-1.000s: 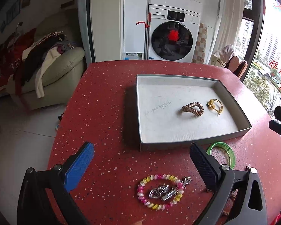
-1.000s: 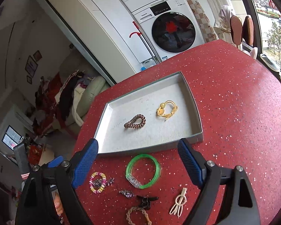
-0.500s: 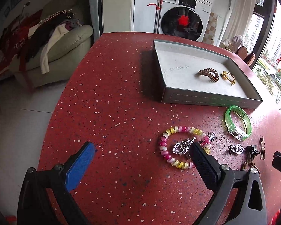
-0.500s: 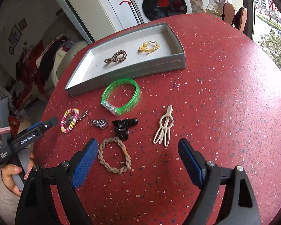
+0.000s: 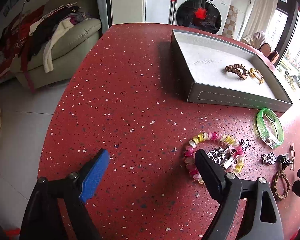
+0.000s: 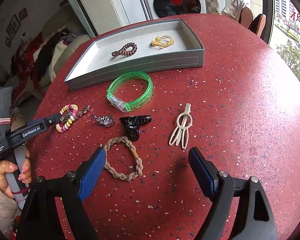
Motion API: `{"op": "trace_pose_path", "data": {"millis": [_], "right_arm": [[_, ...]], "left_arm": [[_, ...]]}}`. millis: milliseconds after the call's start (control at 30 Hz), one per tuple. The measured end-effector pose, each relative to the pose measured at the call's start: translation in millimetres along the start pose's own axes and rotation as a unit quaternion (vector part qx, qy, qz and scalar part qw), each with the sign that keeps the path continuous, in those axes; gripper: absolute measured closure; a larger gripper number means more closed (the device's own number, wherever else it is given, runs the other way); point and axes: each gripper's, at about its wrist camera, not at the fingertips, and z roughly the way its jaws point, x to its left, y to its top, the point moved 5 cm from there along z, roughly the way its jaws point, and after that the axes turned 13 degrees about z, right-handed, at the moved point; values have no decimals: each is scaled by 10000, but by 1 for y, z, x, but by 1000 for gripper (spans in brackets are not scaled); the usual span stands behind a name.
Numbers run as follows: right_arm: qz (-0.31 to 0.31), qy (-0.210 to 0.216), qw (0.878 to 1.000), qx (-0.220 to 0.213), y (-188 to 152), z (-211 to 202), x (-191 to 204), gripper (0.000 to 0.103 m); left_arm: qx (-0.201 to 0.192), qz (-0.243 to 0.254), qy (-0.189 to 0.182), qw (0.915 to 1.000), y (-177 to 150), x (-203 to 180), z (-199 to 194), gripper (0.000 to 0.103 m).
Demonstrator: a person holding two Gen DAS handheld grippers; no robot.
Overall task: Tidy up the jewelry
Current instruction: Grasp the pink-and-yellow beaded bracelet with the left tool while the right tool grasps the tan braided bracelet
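Observation:
A grey tray [image 6: 134,68] [image 5: 238,100] at the back of the red table holds a brown spiral tie [image 6: 124,49] [image 5: 236,71] and a gold tie [image 6: 162,41] [image 5: 256,74]. On the table lie a green bangle [image 6: 130,92] [image 5: 269,127], a pink-yellow bead bracelet [image 6: 67,117] [image 5: 212,138] with a silver charm, a small silver charm [image 6: 105,120], a black claw clip [image 6: 133,124], a braided tan tie [image 6: 123,158] and a cream hair clip [image 6: 181,127]. My left gripper [image 5: 152,160] is open, its right finger over the bead bracelet. My right gripper [image 6: 148,160] is open above the braided tie.
The table's rounded edge drops to a tiled floor on the left. A sofa [image 5: 70,40] piled with clothes stands beyond it. A washing machine [image 5: 200,14] stands behind the table, and windows are at the right.
Both grippers have drawn back from the tray toward the near side of the table and lowered. The loose jewelry now lies in front of them. Both stay open.

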Motion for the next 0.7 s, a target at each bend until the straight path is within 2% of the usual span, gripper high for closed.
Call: {"op": "trace_pose_path", "data": {"millis": [133,167,233,433,533,600,633,700], "right_arm": [[-269,-143,9995,27,-3,7,9,35],[-352,-190,9992,34,-4,8,11,41],[-575,-332,9978,-17,-7,10,16,45],[-1238,-698,9897,-161,-18,12,29,52],[-1264,-672,9896,-154,-19,10,30,56],[-1305,-648,9892,-131,-20,10,31,61],[-1337,-637,9889,-120,-21,9,32,63],[-1391,-589,9885,-95,-23,9,35,75]], "left_arm": [[-10,124,44,9999,0,-6,1,1],[-25,171,81,9998,1,-7,0,1],[-44,266,124,9996,2,-9,-1,2],[-143,617,139,9979,5,-22,-7,20],[-201,915,150,9955,6,-33,-10,36],[-224,1104,84,9936,6,-41,-12,53],[-233,1196,82,9925,6,-44,-13,57],[-237,1356,-3,9905,7,-52,-14,75]]}}
